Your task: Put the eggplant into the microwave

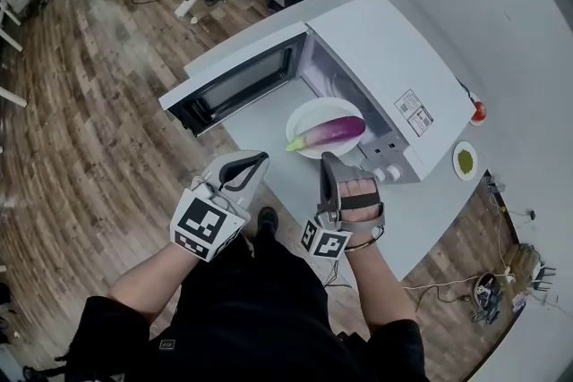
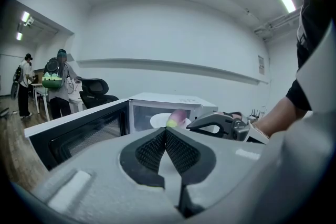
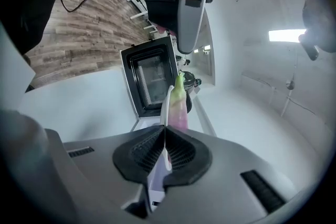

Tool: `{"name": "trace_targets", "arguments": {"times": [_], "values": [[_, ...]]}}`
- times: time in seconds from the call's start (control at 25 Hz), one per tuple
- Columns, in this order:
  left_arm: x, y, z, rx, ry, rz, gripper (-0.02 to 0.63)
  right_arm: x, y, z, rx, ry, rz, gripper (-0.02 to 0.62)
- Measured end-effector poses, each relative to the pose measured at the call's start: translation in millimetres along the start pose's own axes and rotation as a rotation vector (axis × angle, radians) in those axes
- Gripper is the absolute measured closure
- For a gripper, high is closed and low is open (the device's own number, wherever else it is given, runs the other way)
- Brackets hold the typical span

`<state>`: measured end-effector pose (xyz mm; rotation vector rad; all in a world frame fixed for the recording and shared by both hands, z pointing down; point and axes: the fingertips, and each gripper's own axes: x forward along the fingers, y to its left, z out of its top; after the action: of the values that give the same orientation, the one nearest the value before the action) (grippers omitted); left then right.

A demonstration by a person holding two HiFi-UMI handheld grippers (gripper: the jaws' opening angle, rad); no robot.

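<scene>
Your right tool point(image 1: 329, 162) grips the round white plate point(image 1: 309, 116) bearing the purple eggplant point(image 1: 333, 131) (white microwave point(image 1: 385, 58) door open); your left tool point(image 1: 251, 164) is clenched, empty.

1 purple eggplant point(image 1: 329, 132) with a green stem lay sideways on a white plate point(image 1: 313, 112) before the open-doored white microwave point(image 1: 376, 40).

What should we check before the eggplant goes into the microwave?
1. Microwave door open: ok.
2. Eggplant lying on the plate: ok.
3. Right gripper jaws shut on the plate's rim: ok.
4. Left gripper jaws shut, empty, beside the plate and not touching it: ok.
5. Room free inside the microwave: cannot tell, only part of the inside shows.
</scene>
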<state>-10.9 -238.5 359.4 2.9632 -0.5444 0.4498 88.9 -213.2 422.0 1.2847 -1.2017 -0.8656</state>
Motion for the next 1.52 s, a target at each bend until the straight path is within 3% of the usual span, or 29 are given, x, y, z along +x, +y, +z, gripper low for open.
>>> {"name": "trace_targets", "arguments": {"times": [0.68,1.52], "values": [[76,37,-16,0.067,-0.018,-0.164,0.598,71,49,-35,0.042,0.254,0.021,0.574],[134,70,-66,0.076,0.002,-0.244,0.598,132,104,-93,0.087,0.451,0.039,0.574]]}}
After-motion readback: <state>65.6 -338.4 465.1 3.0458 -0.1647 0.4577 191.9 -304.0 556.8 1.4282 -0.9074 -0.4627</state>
